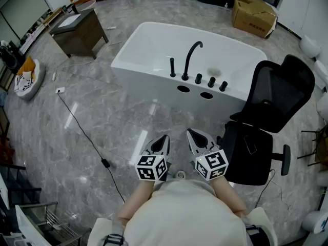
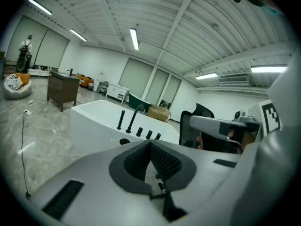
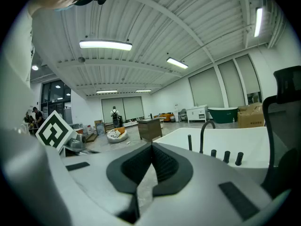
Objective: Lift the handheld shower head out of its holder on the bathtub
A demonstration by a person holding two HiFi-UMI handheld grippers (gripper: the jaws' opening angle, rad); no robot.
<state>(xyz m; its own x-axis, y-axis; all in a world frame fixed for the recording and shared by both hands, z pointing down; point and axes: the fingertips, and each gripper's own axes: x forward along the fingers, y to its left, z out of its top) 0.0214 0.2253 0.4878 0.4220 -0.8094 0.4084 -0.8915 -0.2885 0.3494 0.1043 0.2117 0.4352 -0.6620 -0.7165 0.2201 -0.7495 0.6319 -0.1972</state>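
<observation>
The handheld shower head [image 1: 172, 67] is a slim black stick standing upright in its holder on the near rim of the white bathtub [image 1: 143, 86]. To its right are the curved black spout [image 1: 190, 55] and three black knobs [image 1: 210, 82]. My left gripper [image 1: 163, 138] and right gripper [image 1: 190, 133] hang side by side over the floor, well short of the tub, both shut and empty. The shower head [image 2: 121, 119] stands far beyond the closed tips of the left gripper [image 2: 150, 144] in the left gripper view. It [image 3: 189, 142] stands equally far beyond the right gripper [image 3: 152, 147] in the right gripper view.
A black office chair [image 1: 277, 101] stands close on the right, next to the tub's end. A brown cabinet [image 1: 79, 32] is at the back left and a cardboard box [image 1: 253, 15] at the back right. A black cable [image 1: 84, 135] runs across the grey marble floor on the left.
</observation>
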